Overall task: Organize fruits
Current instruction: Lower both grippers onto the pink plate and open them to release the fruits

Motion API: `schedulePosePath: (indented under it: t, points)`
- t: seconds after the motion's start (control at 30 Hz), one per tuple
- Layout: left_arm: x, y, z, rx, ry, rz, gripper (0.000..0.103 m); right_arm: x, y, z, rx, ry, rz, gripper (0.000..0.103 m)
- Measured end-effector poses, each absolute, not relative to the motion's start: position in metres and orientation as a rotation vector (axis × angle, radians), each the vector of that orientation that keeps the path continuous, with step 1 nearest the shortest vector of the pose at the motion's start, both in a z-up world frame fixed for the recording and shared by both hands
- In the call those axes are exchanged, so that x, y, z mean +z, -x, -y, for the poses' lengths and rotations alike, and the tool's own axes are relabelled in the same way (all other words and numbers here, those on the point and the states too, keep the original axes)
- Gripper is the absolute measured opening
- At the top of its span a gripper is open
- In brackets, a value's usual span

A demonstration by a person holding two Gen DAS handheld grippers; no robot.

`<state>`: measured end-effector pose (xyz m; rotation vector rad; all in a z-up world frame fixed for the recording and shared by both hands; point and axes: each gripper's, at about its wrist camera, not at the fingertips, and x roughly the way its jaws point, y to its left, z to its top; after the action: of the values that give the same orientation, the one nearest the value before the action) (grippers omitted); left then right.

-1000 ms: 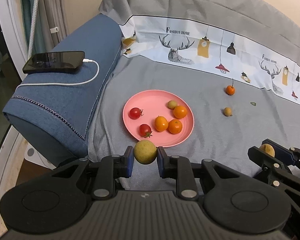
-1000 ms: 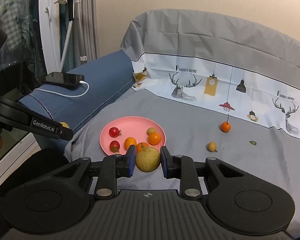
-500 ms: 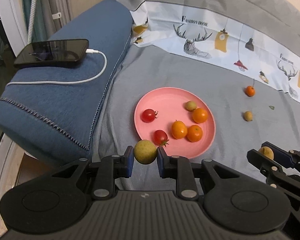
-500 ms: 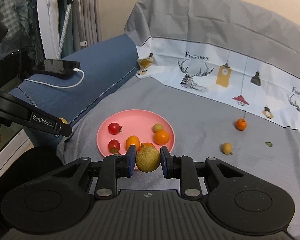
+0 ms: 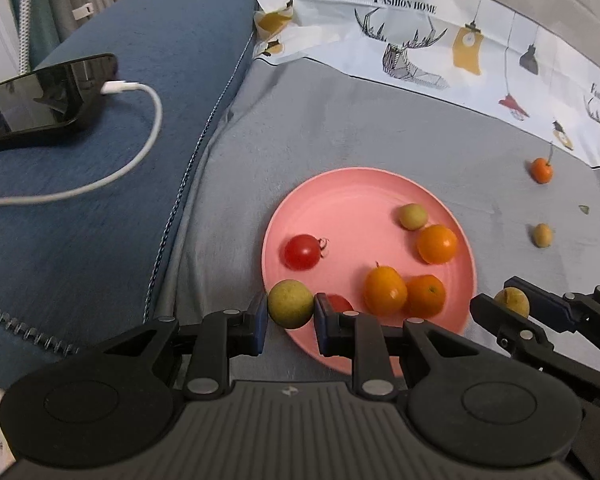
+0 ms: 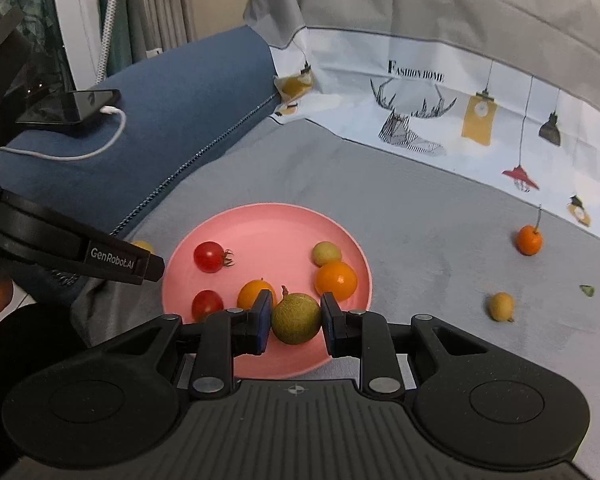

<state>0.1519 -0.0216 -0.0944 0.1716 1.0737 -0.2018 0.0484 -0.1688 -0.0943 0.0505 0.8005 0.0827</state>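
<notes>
Grey cloth (image 5: 380, 128) spread over the whole seat, blue armrest (image 5: 100, 200) at the left with a black phone (image 5: 40, 100) and its white cable (image 5: 140, 152) on top. Pink plate (image 5: 340, 192) lying on the cloth, carrying two red tomatoes, three orange fruits and one small pale green fruit (image 5: 413, 216). Left gripper (image 5: 291, 312) pointing steeply down over the near left rim of the plate, fingers clamped on a yellow-green fruit (image 5: 291, 308), blue pads pressing on both its sides. Right gripper (image 6: 296, 320) tilted down over the near edge of the plate, fingers closed around a rough green-brown fruit (image 6: 296, 318) with a short stem. Farther right on the cloth, well apart from the plate: a small orange fruit (image 6: 529, 241) with stem, a small yellow fruit (image 6: 501, 306), a tiny green leaf (image 6: 587, 290).
</notes>
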Motion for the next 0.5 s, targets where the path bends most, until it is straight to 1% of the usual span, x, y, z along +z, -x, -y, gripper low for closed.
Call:
schedulePosePath:
  t: [0.23, 0.27, 0.3, 0.33, 0.37, 0.4, 0.43, 0.47, 0.5]
  points:
    - [-0.112, -0.175, 0.03, -0.202, -0.192, -1.098, 0.027, -0.112, -0.079, 0.174, 0.083, -0.097, -0.829, 0.027]
    - [-0.112, -0.177, 0.031, -0.206, -0.19, -1.094, 0.028, -0.113, -0.081, 0.174, 0.086, -0.1, -0.828, 0.027]
    - [-0.112, -0.178, 0.031, -0.216, -0.189, -1.085, 0.037, -0.114, -0.084, 0.174, 0.09, -0.109, -0.828, 0.027]
    - [-0.11, -0.179, 0.032, -0.224, -0.188, -1.073, 0.062, -0.115, -0.087, 0.176, 0.09, -0.127, -0.828, 0.028]
    - [-0.108, -0.18, 0.032, -0.225, -0.186, -1.056, 0.076, -0.114, -0.089, 0.179, 0.091, -0.161, -0.824, 0.036]
    - [-0.105, -0.18, 0.032, -0.188, -0.193, -1.026, 0.087, -0.114, -0.092, 0.181, 0.096, -0.195, -0.825, 0.041]
    - [-0.102, -0.179, 0.03, -0.174, -0.198, -0.991, 0.09, -0.113, -0.094, 0.185, 0.085, -0.228, -0.824, 0.044]
    - [-0.098, -0.179, 0.029, -0.177, -0.202, -0.971, 0.093, -0.112, -0.096, 0.189, 0.081, -0.246, -0.823, 0.052]
    - [-0.096, -0.18, 0.027, -0.179, -0.204, -0.966, 0.098, -0.11, -0.097, 0.191, 0.072, -0.253, -0.818, 0.058]
